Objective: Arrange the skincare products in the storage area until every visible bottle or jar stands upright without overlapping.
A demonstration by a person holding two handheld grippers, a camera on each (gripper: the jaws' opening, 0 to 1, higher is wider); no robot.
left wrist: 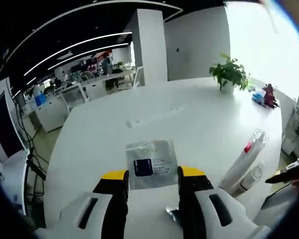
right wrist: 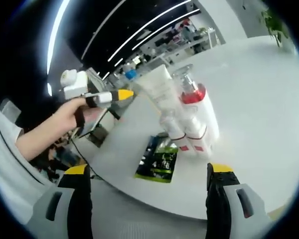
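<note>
Left tongs point(left wrist: 152, 180): spread, hovering above a silver sachet point(left wrist: 150, 163) that lies flat on the white tabletop point(left wrist: 189, 124).
Right tongs point(right wrist: 149, 179): spread wide, holding nothing.
Skincare products: a pump bottle point(right wrist: 197, 107), a white tube point(right wrist: 162, 89) and a small clear bottle point(right wrist: 173, 128) stand clustered near the tabletop edge; a green sachet point(right wrist: 158, 159) lies flat just beside them.
Potted plant point(left wrist: 230, 73): far side of the tabletop.

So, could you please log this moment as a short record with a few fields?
Surface: large white round table
Left gripper: open, fingers either side of a silvery sachet with a dark label
Right gripper: open, empty
Products: white bottles with red trim and clear caps, clustered; green-and-black sachet flat beside them
Background: potted green plant
</note>
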